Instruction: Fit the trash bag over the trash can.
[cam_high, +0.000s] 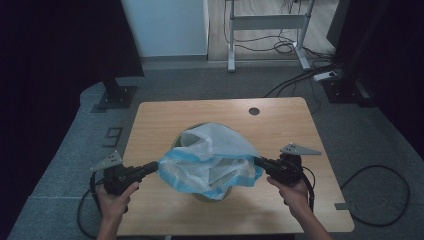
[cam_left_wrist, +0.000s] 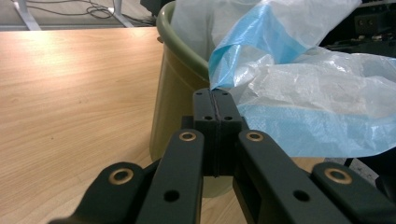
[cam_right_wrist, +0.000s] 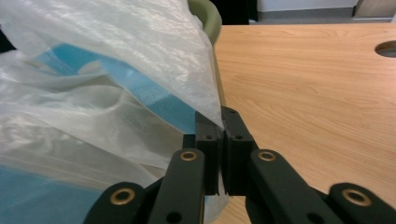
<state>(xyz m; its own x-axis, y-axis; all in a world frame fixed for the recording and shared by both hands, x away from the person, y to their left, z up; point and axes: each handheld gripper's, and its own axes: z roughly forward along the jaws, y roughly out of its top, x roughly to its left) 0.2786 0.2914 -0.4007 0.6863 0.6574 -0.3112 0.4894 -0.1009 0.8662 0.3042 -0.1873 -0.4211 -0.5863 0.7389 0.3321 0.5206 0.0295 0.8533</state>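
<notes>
Both tools grip 1 thing between them: a thin, translucent white plastic bag with a wide blue band along its mouth. Left tool has its jaws pressed together on the bag's blue-banded edge; in the left gripper view the film runs straight up out of the seam between the 2 pads and spreads away to the right of the tool. Right tool is likewise clamped on the opposite edge; in the right gripper view the white film comes out of the closed pads and billows to the tool's left, with the blue band behind it.

Between the 2 tools, under the stretched bag, stands a round olive-green plastic bin. In the left gripper view the bin's wall and rim rise just ahead of the tool. The far part of the bag already hangs inside the bin, while the near part of the mouth is held open above and in front of the rim. Whether anything lies inside the bag or bin cannot be told.

Pale wooden bench carries the bin, and a small round hole sits beyond the right tool.
</notes>
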